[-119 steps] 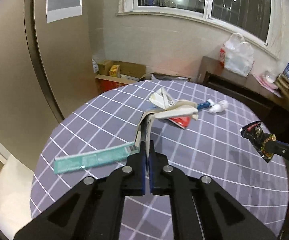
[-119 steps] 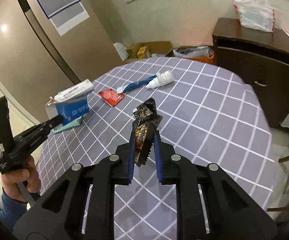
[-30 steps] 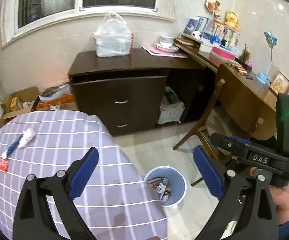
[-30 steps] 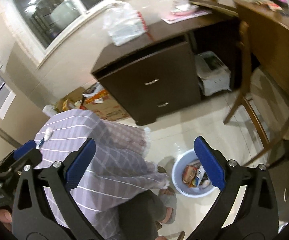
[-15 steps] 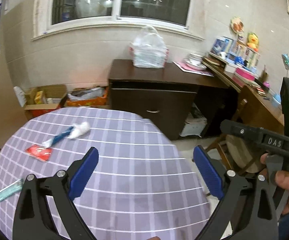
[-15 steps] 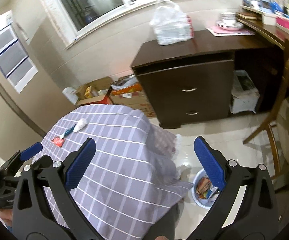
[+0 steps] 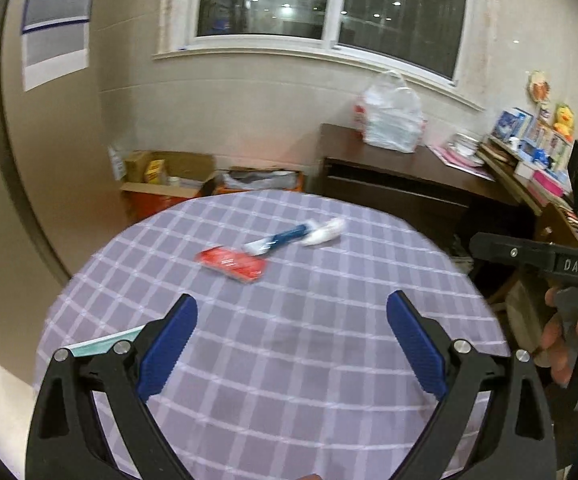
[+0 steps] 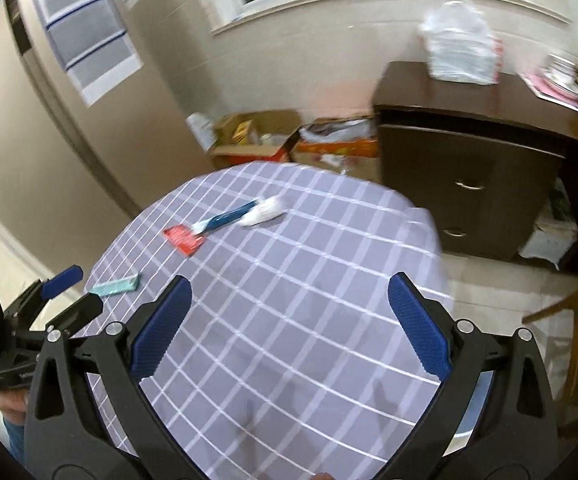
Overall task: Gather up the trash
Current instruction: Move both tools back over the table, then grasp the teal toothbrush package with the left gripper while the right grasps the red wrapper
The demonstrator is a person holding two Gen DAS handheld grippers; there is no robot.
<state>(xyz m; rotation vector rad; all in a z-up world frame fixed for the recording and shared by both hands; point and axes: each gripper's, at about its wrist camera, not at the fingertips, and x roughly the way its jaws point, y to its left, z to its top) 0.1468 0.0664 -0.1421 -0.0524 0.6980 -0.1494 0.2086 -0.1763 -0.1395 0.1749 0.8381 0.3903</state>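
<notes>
Blue ribbed pads line the black fingers of both my tools, and both stand wide apart with nothing between them: my left gripper (image 7: 291,344) and my right gripper (image 8: 289,324) hover over the near edge of the round table with its lilac checked cloth (image 7: 329,360).

What remains lies toward the far edge of the tabletop. The flat red foil sachet (image 7: 231,263) looks light and limp; lying flush on the cloth, I judge it best pinched at a raised corner. Touching its far side is the blue-handled toothbrush (image 7: 277,239), stiff and thin, easiest taken across the handle's middle. The small white squeezed tube (image 7: 324,234) lies at the brush's far end, whether touching I cannot tell; it seems soft and a little slippery, so I would grip its body crosswise. At the left edge sits the long teal carton (image 8: 116,285), a light, crushable card I would hold across its narrow width.

On my right tool's body I read "DAS" (image 7: 575,266). The printing on the trash is too blurred to read.
</notes>
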